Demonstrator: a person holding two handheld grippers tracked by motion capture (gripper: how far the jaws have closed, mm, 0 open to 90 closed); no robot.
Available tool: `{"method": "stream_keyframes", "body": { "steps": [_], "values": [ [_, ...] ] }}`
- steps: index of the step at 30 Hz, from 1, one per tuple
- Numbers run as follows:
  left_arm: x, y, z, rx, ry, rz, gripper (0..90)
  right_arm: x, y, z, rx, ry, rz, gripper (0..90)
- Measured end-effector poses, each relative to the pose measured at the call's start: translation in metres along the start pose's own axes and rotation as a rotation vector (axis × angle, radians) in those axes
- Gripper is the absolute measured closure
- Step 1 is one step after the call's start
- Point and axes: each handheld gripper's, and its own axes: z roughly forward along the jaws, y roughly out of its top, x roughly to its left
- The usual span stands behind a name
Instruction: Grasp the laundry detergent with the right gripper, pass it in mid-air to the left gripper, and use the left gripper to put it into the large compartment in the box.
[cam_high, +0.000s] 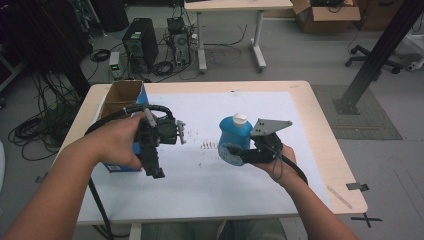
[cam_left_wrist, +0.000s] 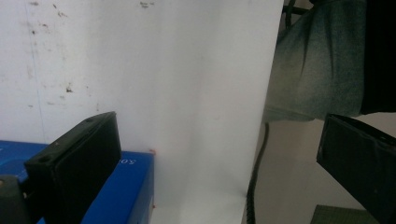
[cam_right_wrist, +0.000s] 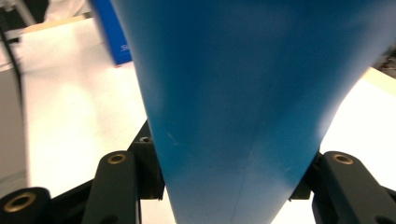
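Two jaws of your right gripper (cam_high: 235, 154) clench the blue bottle (cam_high: 234, 137); lift level toward the box (cam_high: 120, 100), left gripper (cam_high: 181, 132) released

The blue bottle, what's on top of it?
A white cap sits on top of the blue bottle. The right hand-held gripper covers its lower part.

Black two-jaw tools (cam_high: 150, 145) with brass screw eyelets, trailing black cables, grey three-cornered plate (cam_high: 269, 127)
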Motion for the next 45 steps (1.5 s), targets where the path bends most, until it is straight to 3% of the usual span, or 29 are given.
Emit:
{"method": "stream_keyframes", "body": {
  "steps": [4,9,22,32,45],
  "values": [
    [-0.001,0.005,-0.003,0.001,0.001,0.010,0.3,0.002,0.005,-0.008,0.016,0.061,-0.027,46.2],
    [-0.001,0.010,-0.006,-0.001,0.001,0.017,0.2,0.004,0.007,-0.012,0.037,0.102,-0.070,46.2],
    [-0.002,0.026,-0.010,-0.001,0.001,0.036,0.2,0.011,0.000,0.001,0.061,0.260,-0.179,46.3],
    [-0.004,0.034,-0.010,-0.005,-0.002,0.051,0.2,0.015,-0.009,0.016,0.026,0.371,-0.210,46.2],
    [-0.005,0.039,-0.010,-0.008,-0.007,0.061,0.2,0.024,-0.005,0.031,-0.009,0.446,-0.246,46.0]
  ]
}}
